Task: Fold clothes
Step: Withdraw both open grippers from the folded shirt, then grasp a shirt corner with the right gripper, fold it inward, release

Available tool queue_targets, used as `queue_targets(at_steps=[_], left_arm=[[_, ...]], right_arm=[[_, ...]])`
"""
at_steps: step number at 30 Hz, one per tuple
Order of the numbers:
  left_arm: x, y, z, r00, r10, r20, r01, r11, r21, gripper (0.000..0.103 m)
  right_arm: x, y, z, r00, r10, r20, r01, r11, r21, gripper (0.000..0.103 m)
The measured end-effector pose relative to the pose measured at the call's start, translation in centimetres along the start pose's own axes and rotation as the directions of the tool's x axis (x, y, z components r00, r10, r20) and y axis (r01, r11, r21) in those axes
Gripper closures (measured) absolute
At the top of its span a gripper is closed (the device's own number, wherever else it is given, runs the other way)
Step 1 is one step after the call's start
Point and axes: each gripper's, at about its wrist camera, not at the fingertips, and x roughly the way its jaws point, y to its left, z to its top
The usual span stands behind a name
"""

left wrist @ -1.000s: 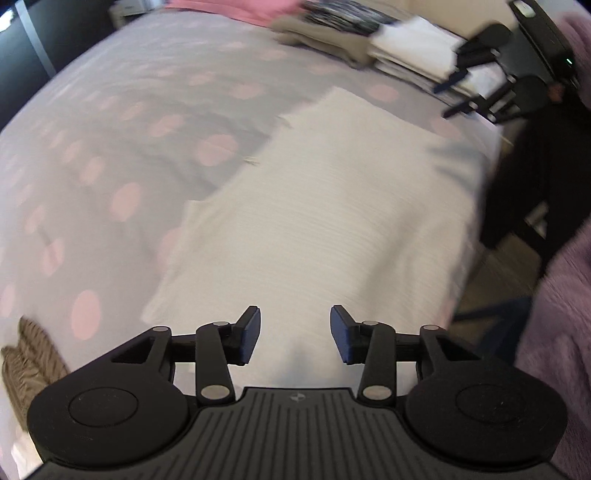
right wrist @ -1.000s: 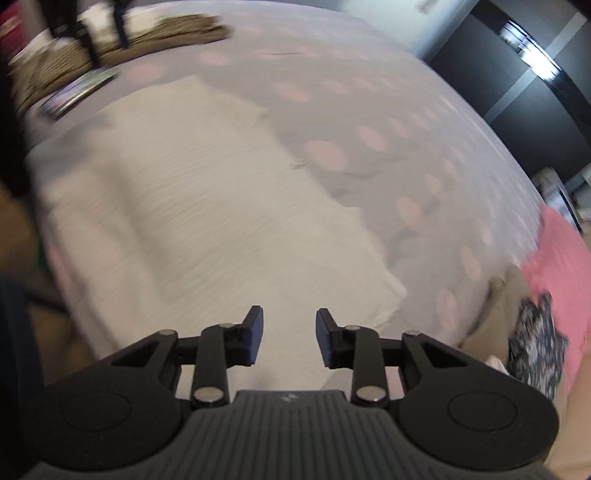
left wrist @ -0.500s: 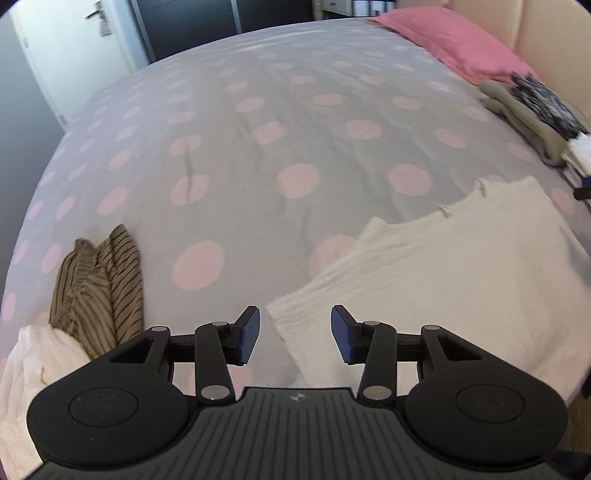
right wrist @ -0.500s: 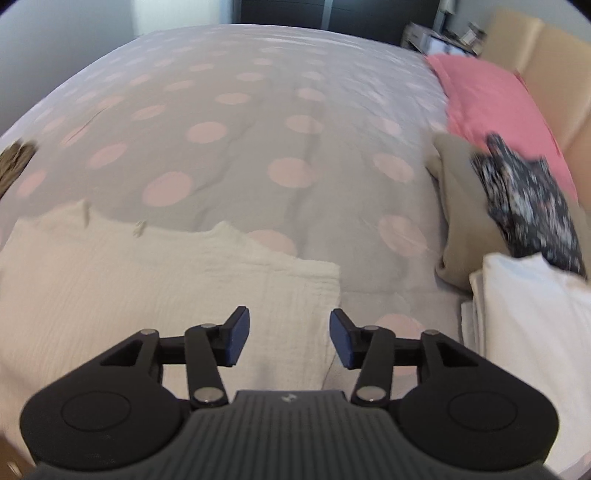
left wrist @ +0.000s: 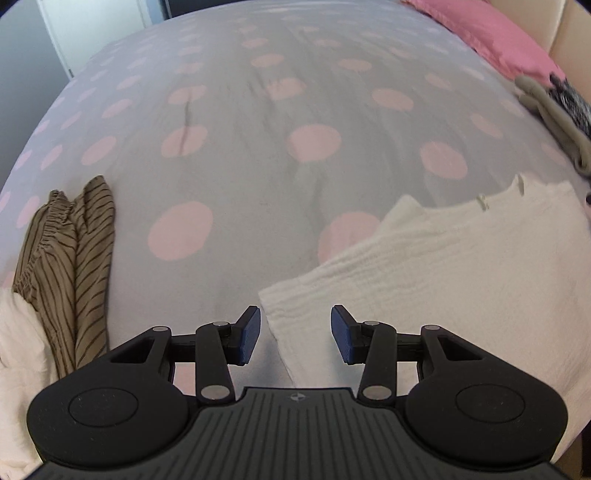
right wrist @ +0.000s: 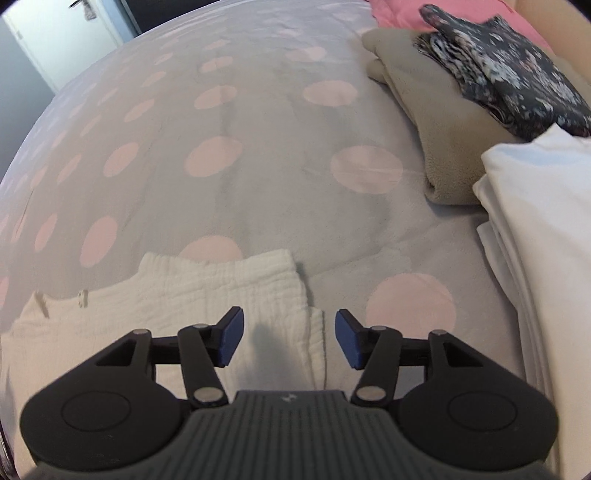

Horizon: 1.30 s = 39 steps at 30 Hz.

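A cream crinkled garment (left wrist: 461,266) lies flat on the grey bedspread with pink dots (left wrist: 258,147). My left gripper (left wrist: 295,334) is open, hovering over the garment's near left corner, which sits between the blue pads. In the right wrist view the same cream garment (right wrist: 207,291) shows its right edge. My right gripper (right wrist: 289,339) is open above that edge, and its shadow falls on the cloth. Neither gripper holds anything.
A brown striped garment (left wrist: 70,258) and white cloth (left wrist: 18,350) lie at the left. At the right sit a beige folded piece (right wrist: 436,122), a dark floral piece (right wrist: 506,70) and a white folded stack (right wrist: 535,221). A pink pillow (left wrist: 491,33) lies at the head.
Both grippers swung from facing each other across the garment to facing up the bed, then moved in closer over its left and right edges. Both stayed open.
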Motion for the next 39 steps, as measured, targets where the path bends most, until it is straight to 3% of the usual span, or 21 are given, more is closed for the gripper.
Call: queue_targets(at_steps=[7, 10, 14, 17, 19, 20, 27, 39], left_arm=[[1.2, 0.0, -0.2, 0.999, 0.005, -0.032, -0.005, 1.000, 0.005, 0.063], [1.5, 0.4, -0.2, 0.999, 0.006, -0.049, -0.006, 1.000, -0.009, 0.063], [1.4, 0.6, -0.3, 0.999, 0.005, -0.050, -0.006, 1.000, -0.006, 0.063], [0.8, 0.6, -0.3, 0.999, 0.001, -0.035, -0.001, 1.000, -0.004, 0.063], [0.4, 0.7, -0.2, 1.000, -0.001, -0.025, 0.001, 1.000, -0.002, 0.063], [0.2, 0.7, -0.2, 1.000, -0.003, -0.020, 0.003, 1.000, -0.002, 0.063], [-1.3, 0.8, -0.2, 1.000, -0.013, 0.017, 0.013, 1.000, 0.003, 0.063], [-4.9, 0.8, -0.7, 0.995, -0.055, 0.081, 0.057, 0.998, -0.018, 0.063]], right_arm=[[2.0, -1.1, 0.6, 0.996, 0.064, -0.060, -0.057, 0.992, 0.111, 0.040], [3.1, -0.4, 0.2, 0.991, 0.074, -0.107, -0.064, 0.993, 0.099, 0.039], [4.0, 1.0, -0.3, 0.991, 0.013, -0.136, -0.010, 1.000, 0.019, 0.041], [4.3, 2.0, -0.8, 0.989, -0.054, -0.134, 0.048, 0.998, -0.049, 0.057], [4.2, 2.6, -0.9, 0.989, -0.060, -0.135, 0.052, 0.997, -0.064, 0.078], [4.0, 2.8, -0.9, 0.989, -0.049, -0.138, 0.040, 0.997, -0.065, 0.092], [0.5, 5.0, -0.5, 0.991, 0.041, -0.130, -0.054, 0.994, -0.098, 0.094], [-7.6, 13.5, -1.7, 0.955, 0.227, -0.188, -0.252, 0.960, -0.119, 0.094]])
